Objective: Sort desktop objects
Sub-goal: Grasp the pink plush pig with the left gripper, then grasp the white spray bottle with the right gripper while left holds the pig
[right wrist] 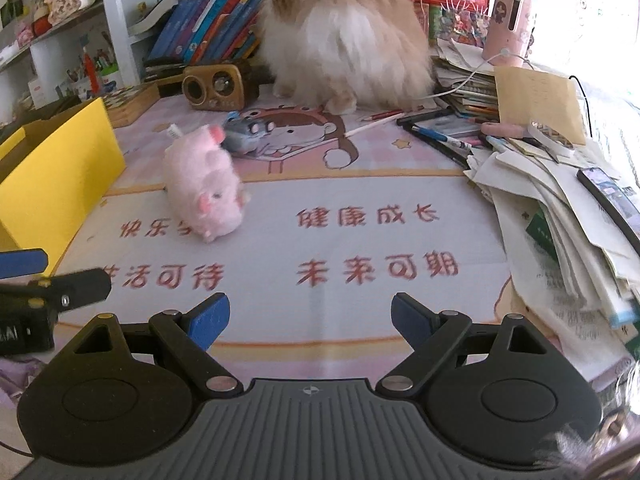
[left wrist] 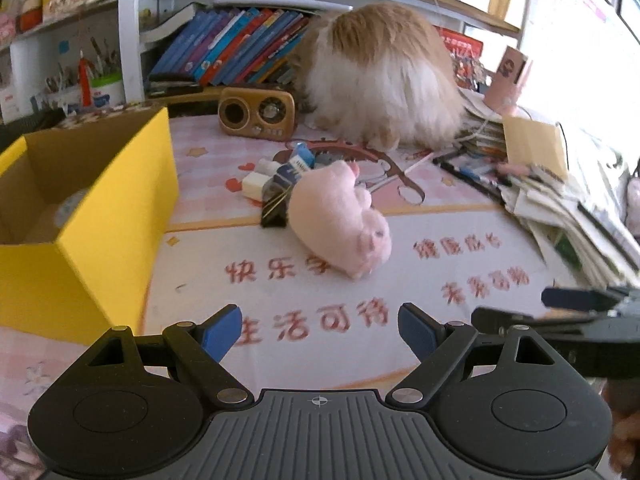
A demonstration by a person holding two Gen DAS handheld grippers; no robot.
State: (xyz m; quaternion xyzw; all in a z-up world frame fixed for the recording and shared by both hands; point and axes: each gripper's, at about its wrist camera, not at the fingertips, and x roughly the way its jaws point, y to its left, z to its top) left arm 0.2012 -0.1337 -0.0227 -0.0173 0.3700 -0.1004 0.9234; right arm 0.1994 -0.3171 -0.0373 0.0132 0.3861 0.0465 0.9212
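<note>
Two tongs, left gripper (left wrist: 320, 330) and right gripper (right wrist: 310, 320), spread, empty | pink plush pig (right wrist: 206, 184) ahead | yellow cardboard box (left wrist: 92, 216) left | fluffy cat (left wrist: 380, 72) behind | loose paper stack (right wrist: 560, 216) right

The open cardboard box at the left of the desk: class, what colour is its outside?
Bright yellow outside, plain brown inside. The box shows best in the left wrist view.

A long-haired cat (left wrist: 380, 76) sits at the desk's rear beside a wooden radio (left wrist: 256, 111), before leaning books (left wrist: 236, 46) on the shelf.
</note>
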